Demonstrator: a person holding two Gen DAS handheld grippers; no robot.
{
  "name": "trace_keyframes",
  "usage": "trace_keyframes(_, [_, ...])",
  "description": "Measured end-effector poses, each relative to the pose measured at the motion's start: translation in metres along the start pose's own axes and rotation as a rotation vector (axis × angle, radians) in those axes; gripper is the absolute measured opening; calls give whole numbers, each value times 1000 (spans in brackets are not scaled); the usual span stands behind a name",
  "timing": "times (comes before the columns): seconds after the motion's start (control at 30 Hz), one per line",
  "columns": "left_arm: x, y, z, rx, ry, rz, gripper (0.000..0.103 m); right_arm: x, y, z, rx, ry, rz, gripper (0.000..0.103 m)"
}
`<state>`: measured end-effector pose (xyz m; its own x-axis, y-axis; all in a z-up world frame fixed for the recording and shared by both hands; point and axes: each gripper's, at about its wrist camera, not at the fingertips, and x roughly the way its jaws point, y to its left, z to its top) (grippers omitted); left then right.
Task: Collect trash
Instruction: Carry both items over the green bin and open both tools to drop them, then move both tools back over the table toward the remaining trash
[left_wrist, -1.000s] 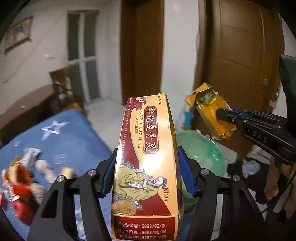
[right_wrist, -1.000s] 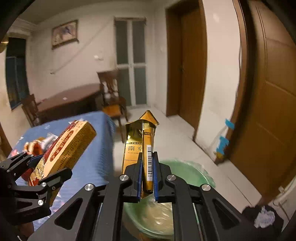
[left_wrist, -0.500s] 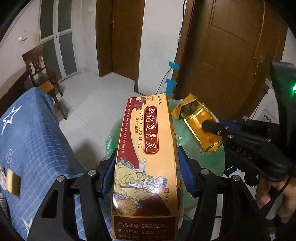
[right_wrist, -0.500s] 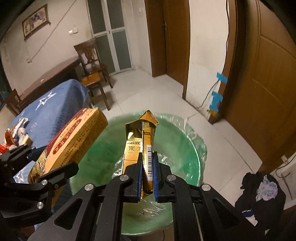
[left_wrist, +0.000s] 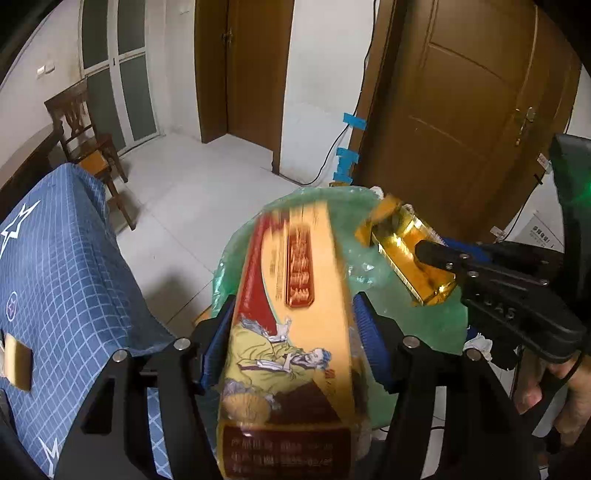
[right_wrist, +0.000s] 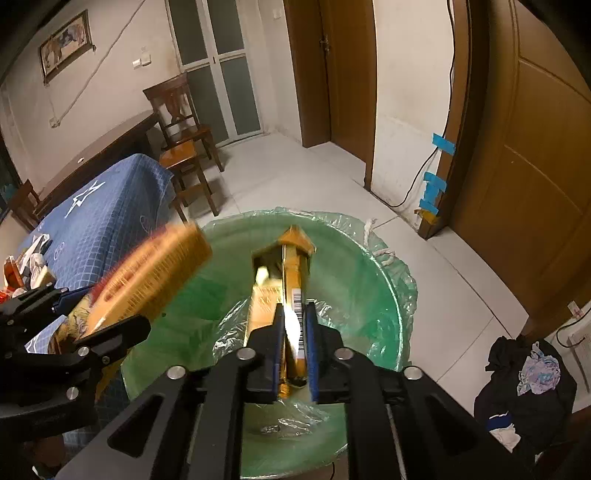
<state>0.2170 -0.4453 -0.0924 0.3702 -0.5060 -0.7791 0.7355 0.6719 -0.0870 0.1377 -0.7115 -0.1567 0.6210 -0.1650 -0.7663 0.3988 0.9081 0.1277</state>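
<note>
At the bottom of the left wrist view the left gripper (left_wrist: 295, 332) has a long yellow-and-red box (left_wrist: 291, 332) standing between its blue pads; its jaws are opening, a gap shows on the right side between pad and box, and the box is smeared with motion blur, so it reads as let go rather than clamped. In the right wrist view the right gripper (right_wrist: 293, 332) fills the lower middle of the frame with a flattened gold pack (right_wrist: 291, 280) upright between its pads — these jaws are opening too, with light showing beside the pack, though whether the pads press on it at all cannot be told. Both items hang over the bin (right_wrist: 384, 266), a round one lined with a thin green bag that takes up the centre and lower part of that frame. The gold pack also shows at the right of the left wrist view, beside the box and apart from it. A bare hand (left_wrist: 569, 398) grips the right tool's handle at the lower right edge there. To the left of both frames lies a blue checked cloth with white stars (left_wrist: 62, 266) (a few scraps rest on it at the far left edge, too small to name). A dark heap of clothes (right_wrist: 524, 384) sits on the pale tiled floor at the lower right of the right wrist view. Further back stand a wooden chair (right_wrist: 184, 136) — upper left of centre — and brown doors (right_wrist: 535, 147) along the right.
</note>
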Motion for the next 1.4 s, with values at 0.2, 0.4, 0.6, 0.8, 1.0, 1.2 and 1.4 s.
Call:
trace_keyframes(0.2, [-9, 5, -5, 5, -11, 12, 75, -10, 6, -3, 11, -33, 3, 58])
trace_keyframes(0.4, [-27, 22, -21, 18, -12, 21, 79, -43, 34, -9, 4, -137, 62, 74])
trace_keyframes(0.6, [-90, 77, -48, -34, -99, 102, 79, -80, 111, -19, -121, -246, 169, 80])
trace_keyframes(0.8, [-179, 148, -88, -150, -268, 197, 84, -97, 209, -28, -255, -276, 304, 83])
trace_keyframes(1.0, [-245, 230, -139, -226, -298, 372, 88, -105, 294, -36, -352, -271, 401, 87])
trace_keyframes(1.2, [-294, 373, -170, -528, -206, 435, 88, -97, 359, -35, -421, -227, 464, 87])
trace_keyframes(1.4, [-276, 470, -183, -721, -62, 451, 88, -58, 414, 3, -462, -156, 519, 87])
